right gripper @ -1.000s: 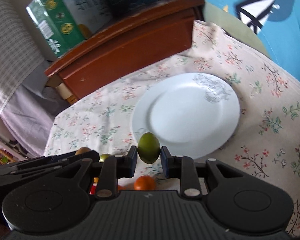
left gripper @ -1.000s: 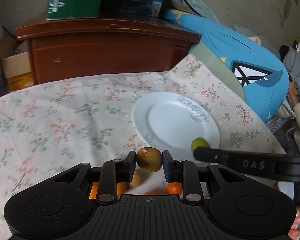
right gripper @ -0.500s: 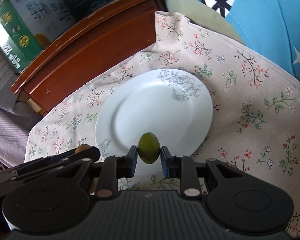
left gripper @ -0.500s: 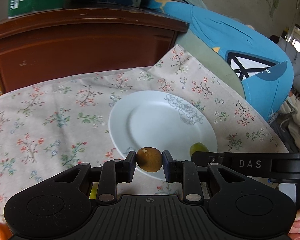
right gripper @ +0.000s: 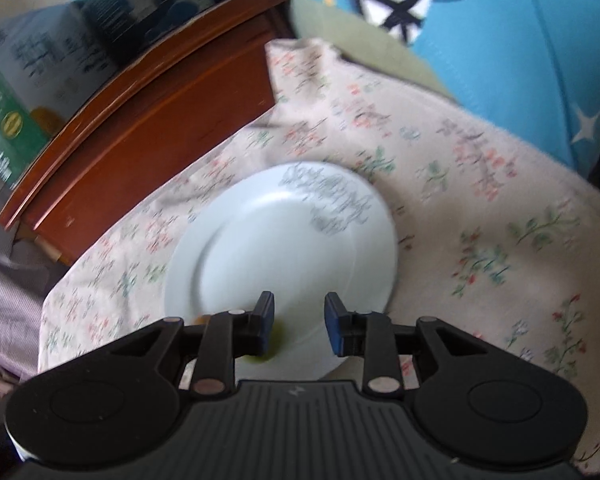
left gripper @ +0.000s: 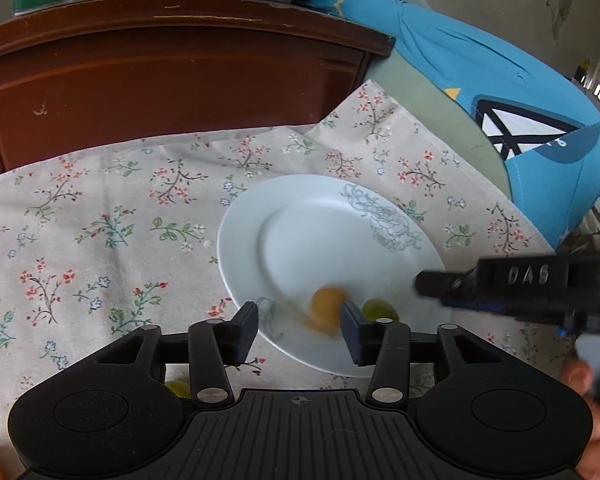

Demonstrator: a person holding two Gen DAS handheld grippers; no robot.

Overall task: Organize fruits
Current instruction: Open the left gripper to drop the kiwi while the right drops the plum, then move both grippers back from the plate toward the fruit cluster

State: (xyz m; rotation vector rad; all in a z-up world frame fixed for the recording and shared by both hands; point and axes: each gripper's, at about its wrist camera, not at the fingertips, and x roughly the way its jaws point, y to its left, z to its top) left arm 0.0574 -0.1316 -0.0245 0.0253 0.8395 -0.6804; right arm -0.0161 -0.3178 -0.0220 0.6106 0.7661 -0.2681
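Fruit is landing on the white plate point(left gripper: 300, 216): the left gripper point(left gripper: 298, 330) is opening its fingers, freeing a blurred brown fruit point(left gripper: 327, 312), while the right gripper point(right gripper: 299, 322) is opening over a green fruit point(left gripper: 378, 310). Another green fruit point(left gripper: 179, 389) is waiting on the floral cloth point(left gripper: 100, 216).

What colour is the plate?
The plate is white with a grey flower drawing near its rim, clearest in the left wrist view.
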